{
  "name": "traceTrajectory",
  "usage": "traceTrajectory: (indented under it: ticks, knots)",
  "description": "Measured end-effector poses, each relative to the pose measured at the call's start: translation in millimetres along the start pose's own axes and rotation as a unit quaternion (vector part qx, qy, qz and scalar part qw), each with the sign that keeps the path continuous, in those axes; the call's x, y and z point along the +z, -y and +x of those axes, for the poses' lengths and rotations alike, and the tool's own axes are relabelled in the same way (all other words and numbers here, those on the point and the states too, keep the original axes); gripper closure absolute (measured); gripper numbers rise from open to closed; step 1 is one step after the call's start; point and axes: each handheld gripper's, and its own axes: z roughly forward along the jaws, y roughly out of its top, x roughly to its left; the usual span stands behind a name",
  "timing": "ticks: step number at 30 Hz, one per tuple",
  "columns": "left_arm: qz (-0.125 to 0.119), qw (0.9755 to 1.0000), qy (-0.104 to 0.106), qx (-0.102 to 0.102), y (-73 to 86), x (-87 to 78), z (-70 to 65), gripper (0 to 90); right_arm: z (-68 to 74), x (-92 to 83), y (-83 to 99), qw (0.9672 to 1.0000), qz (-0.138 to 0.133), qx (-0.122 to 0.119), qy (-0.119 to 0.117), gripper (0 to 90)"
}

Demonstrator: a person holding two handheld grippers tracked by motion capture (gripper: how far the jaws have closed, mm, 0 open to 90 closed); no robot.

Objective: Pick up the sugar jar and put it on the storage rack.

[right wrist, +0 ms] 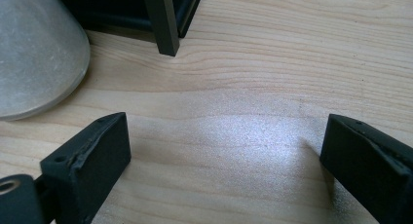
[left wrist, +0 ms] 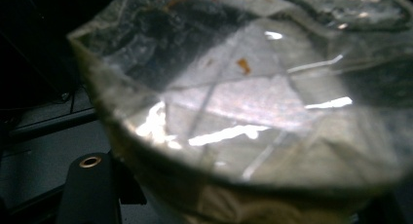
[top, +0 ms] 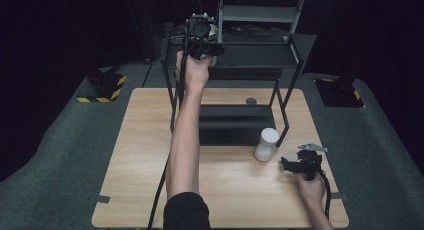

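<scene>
Dark surroundings frame a light wooden table [top: 150, 140] on which a black two-level metal rack [top: 260, 55] stands, with grey carpet around it. A clear, crinkled plastic container [left wrist: 253, 102] is seen pressed up close in the left gripper view, and the left gripper [top: 202, 32] is raised by an outstretched arm to the rack's upper shelf, where a pale edge of that container is just visible beside it in the high view. Its jaws are drawn in as far as they go and are judged to be pinching the container, though the pads themselves are hidden behind it. The step in hand is judged to be the placing of this container on the upper shelf. A white cylindrical container [top: 266, 144] stands upright on the table just in front of the rack's lower shelf, near a rack leg [right wrist: 163, 24]. The right gripper [top: 295, 166] is held low near the table, just beside that white container, with its jaws spread wide and nothing between them. For the next move, the clear container would need to be lowered until it is borne by the shelf before the jaws are parted, since thin plastic is likely to be deformed or tipped.
</scene>
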Motion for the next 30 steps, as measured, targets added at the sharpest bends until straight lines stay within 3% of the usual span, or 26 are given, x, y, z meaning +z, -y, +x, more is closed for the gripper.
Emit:
traceTrajectory:
  ticks: [5, 10, 15, 23, 30]
  knots:
    - [0.003, 1.0000, 0.001, 0.006, -0.5, -0.6, 0.2, 30.2, 0.0, 0.0, 0.0, 1.0000, 0.000, 0.000, 0.000, 3.4]
    - [0.003, 1.0000, 0.001, 0.007, 3.9, -0.8, 3.3, 12.4, 0.0, 0.1, -0.1, 1.0000, 0.000, 0.000, 0.000, 3.2]
    - [0.006, 0.9997, -0.007, 0.022, 7.3, -4.7, 1.2, 5.4, 0.1, 0.3, -0.5, 1.0000, 0.001, 0.001, 0.000, 3.0]
    - [-0.003, 1.0000, -0.002, 0.009, 21.5, -16.8, 13.7, 2.4, 0.2, 0.5, -0.6, 1.0000, 0.001, 0.001, 0.000, 2.9]
    - [-0.006, 0.9998, 0.007, 0.019, 32.5, -26.4, 18.8, 2.7, 0.3, 0.8, -0.9, 1.0000, 0.001, 0.002, 0.001, 2.6]
